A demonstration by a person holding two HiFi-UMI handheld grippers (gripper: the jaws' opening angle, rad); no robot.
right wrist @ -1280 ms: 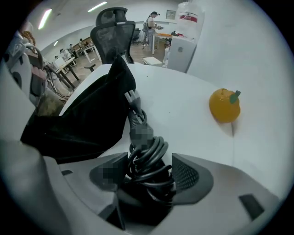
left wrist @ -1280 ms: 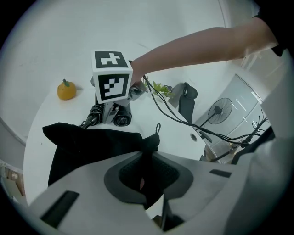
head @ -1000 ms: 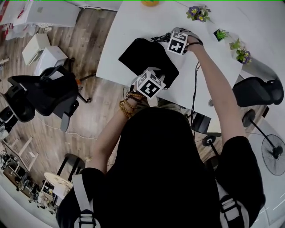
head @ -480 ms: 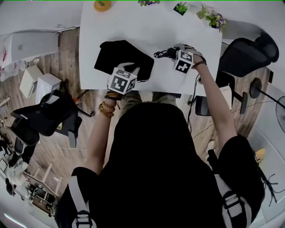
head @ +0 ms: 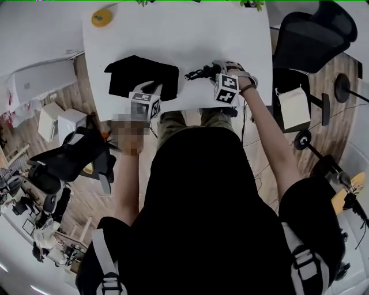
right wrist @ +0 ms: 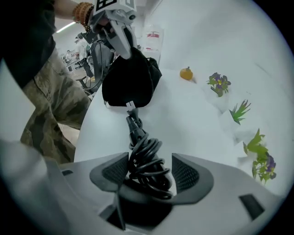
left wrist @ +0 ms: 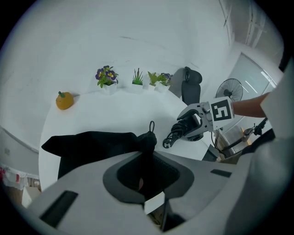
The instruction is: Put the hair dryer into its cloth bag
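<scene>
The black cloth bag (head: 141, 78) lies flat on the white table (head: 190, 34). My left gripper (head: 151, 92) is shut on the bag's near edge, and black cloth fills its jaws (left wrist: 143, 172). To the right, the black hair dryer (head: 199, 73) with its cord coiled round it sits in my right gripper (head: 216, 78). In the right gripper view the cord bundle (right wrist: 147, 156) lies between the pads, which touch it on both sides while the jaws open slightly (right wrist: 150, 170). Its plug end points at the bag (right wrist: 131, 82).
A yellow-orange fruit (head: 102, 16) lies at the table's far left. Small potted plants (left wrist: 106, 77) line the far edge. Black office chairs stand at the left (head: 69, 158) and the upper right (head: 311, 29). A floor fan (left wrist: 229, 87) stands beyond the table.
My right gripper has carried the hair dryer from the far side of the bag toward the table's near edge, beside the bag. The left gripper has kept its hold and shifted slightly.
</scene>
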